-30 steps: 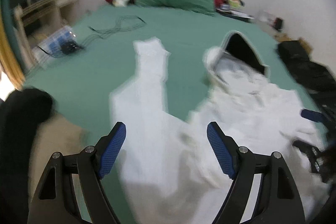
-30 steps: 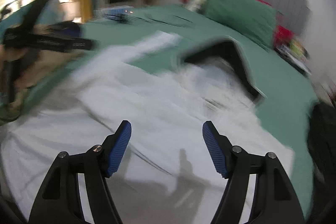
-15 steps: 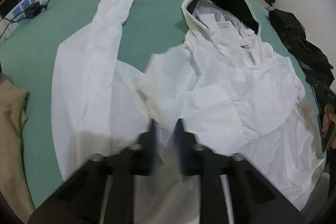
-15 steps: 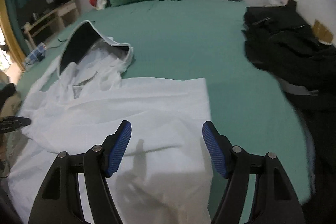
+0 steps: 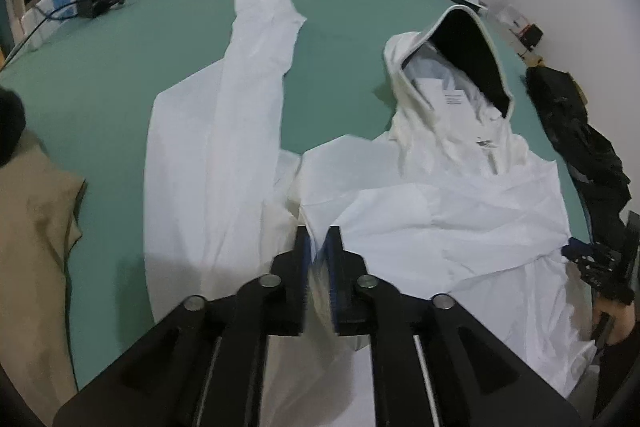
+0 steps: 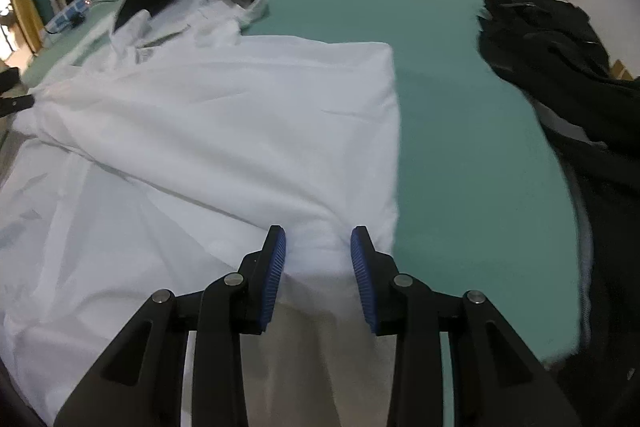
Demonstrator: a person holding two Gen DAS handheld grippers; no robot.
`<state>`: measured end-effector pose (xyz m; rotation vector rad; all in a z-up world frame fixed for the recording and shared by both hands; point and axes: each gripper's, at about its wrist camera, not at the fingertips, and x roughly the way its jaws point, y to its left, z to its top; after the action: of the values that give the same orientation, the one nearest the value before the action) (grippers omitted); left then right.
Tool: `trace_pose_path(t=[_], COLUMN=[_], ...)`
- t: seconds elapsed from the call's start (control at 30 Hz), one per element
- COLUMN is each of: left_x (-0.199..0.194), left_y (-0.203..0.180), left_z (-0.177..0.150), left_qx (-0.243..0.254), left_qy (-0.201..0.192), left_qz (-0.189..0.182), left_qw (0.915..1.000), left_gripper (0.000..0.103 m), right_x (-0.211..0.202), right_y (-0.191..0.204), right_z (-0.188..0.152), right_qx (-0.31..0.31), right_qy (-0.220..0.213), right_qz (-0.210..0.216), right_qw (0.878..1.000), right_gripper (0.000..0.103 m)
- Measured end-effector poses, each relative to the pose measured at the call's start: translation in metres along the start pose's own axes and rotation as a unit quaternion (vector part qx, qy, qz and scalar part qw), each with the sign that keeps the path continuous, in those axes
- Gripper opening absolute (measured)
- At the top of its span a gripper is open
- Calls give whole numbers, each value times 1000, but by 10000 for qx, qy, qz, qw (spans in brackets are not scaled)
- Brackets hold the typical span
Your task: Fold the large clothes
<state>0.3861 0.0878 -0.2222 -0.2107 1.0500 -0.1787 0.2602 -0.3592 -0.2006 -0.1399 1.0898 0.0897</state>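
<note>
Pinching a fold of the white hooded jacket spread on the green bed, the left gripper has eased slightly (thin fabric may slip); the right gripper has been closing around a ridge of cloth, not yet clamped.

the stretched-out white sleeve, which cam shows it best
Left wrist view: the sleeve lies flat on the green bed, visible cuff to shoulder. The right wrist view shows only a thin sliver of it at its left edge.
</note>
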Motion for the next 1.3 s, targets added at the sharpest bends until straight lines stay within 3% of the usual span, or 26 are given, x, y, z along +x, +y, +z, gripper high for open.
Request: trace_pose_path(t=[0.07,0.13,0.17,0.33,0.57,0.67,0.8,0.9,1.03,1.07,1.1,1.13,1.3], left_x=[-10,-24,-31,-54,-55,-56,-54,-49,-42,-42,-42,-42,-46], left_y=[7,17,23,54,85,91,98,104,114,116,116,115,108], left_z=[-1,0,2,12,18,17,19,22,24,24,25,24,23], left_qx=[-39,-133,-180,-350,-298,-350,-444,-553,-742,-772,-769,-770,-736], left_qy=[-164,-387,-503,-750,-844,-873,-867,-778,-669,-682,-683,-673,-665], left_qz=[24,21,34,254,929,711,728,785,829,788,793,802,690], left_qw=[9999,9992,9986,9962,9916,9930,9926,9923,9915,9916,9915,9915,9927], left_gripper=[41,55,57,57,57,57,57,57,57,57,57,57,57], right_x=[-7,-20,-26,-40,-1,26,60,82,115,115,115,112,59], right_y=[5,17,24,99,200,237,281,309,333,335,338,339,329], right_z=[7,20,27,82,160,187,219,240,254,255,257,257,249], right_qx=[-22,-68,-87,-423,-427,-428,-357,-311,-362,-365,-452,-488,-873], right_qy=[17,-194,-311,-802,-968,-900,-744,-483,-82,-228,-186,-197,-826], right_qz=[-217,-292,-279,308,1433,1854,2293,2475,2409,2444,2495,2571,2237], right_qw=[9998,9994,9991,9954,9840,9776,9698,9672,9698,9687,9671,9650,9672], right_gripper=[34,34,35,40,40,40,40,40,40,40,29,2,2])
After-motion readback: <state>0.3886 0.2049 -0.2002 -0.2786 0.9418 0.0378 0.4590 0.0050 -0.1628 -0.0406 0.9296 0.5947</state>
